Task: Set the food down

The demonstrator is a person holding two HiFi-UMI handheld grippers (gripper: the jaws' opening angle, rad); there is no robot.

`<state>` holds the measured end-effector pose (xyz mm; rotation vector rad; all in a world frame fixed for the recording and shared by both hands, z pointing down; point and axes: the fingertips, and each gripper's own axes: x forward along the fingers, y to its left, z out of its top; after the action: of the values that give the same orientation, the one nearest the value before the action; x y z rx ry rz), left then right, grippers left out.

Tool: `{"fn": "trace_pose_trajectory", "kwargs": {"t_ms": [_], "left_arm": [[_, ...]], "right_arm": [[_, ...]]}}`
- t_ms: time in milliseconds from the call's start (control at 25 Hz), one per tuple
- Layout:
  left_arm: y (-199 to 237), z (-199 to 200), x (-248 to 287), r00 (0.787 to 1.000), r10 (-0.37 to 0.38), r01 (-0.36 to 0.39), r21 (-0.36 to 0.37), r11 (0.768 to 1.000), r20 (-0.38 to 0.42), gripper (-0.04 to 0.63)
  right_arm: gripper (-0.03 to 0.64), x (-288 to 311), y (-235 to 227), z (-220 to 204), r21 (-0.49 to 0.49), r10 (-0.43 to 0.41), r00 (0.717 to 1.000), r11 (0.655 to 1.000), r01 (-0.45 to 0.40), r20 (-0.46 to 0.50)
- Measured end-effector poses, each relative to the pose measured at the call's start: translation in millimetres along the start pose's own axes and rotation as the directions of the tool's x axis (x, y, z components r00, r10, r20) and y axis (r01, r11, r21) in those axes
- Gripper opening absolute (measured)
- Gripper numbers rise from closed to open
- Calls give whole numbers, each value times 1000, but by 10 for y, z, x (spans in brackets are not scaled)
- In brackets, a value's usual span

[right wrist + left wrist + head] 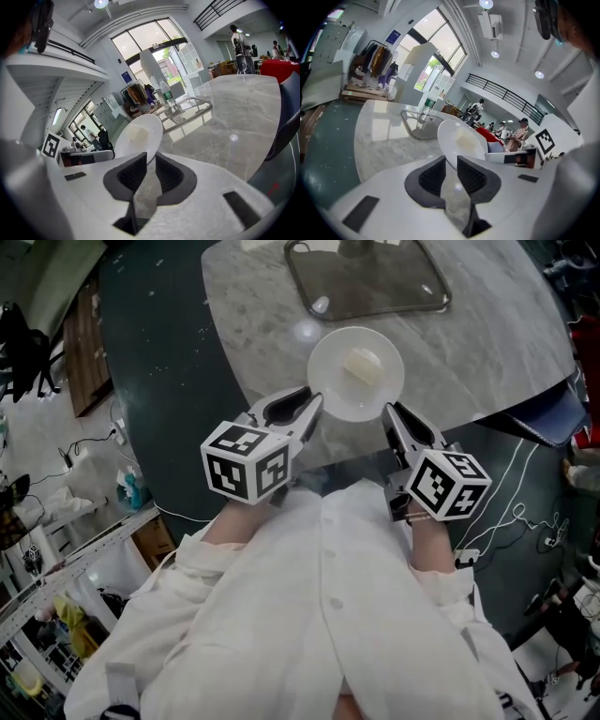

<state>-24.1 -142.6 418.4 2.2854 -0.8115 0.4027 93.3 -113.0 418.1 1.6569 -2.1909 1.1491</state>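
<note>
Left gripper (313, 407) and right gripper (389, 414) each pinch the plate (339, 396) rim, food (362, 365) aboard, over the table (262, 324), so I'd say the set-down isn't done yet.

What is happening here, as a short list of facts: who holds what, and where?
held thing: white plate carrying a pale block of food
left gripper: shut on the plate's left rim
right gripper: shut on the plate's right rim
place: at the near edge of the marble table
beyond the plate: metal tray
plate touching table: cannot tell
</note>
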Motion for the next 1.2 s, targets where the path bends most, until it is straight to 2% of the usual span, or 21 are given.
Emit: {"fn": "trace_pose_trajectory", "kwargs": {"t_ms": [360, 800, 1200], "left_arm": [[2, 248, 454, 1000, 12, -11, 38, 999, -11, 75], [141, 671, 967, 996, 89, -89, -42, 995, 12, 75], [372, 931, 1435, 986, 164, -162, -102, 982, 17, 77]], "right_arm": [[41, 184, -362, 310, 21, 15, 1000, 1000, -15, -5], [41, 613, -736, 909, -29, 87, 993, 996, -90, -85], [41, 1092, -1053, 1318, -79, 147, 975, 984, -162, -168]]}}
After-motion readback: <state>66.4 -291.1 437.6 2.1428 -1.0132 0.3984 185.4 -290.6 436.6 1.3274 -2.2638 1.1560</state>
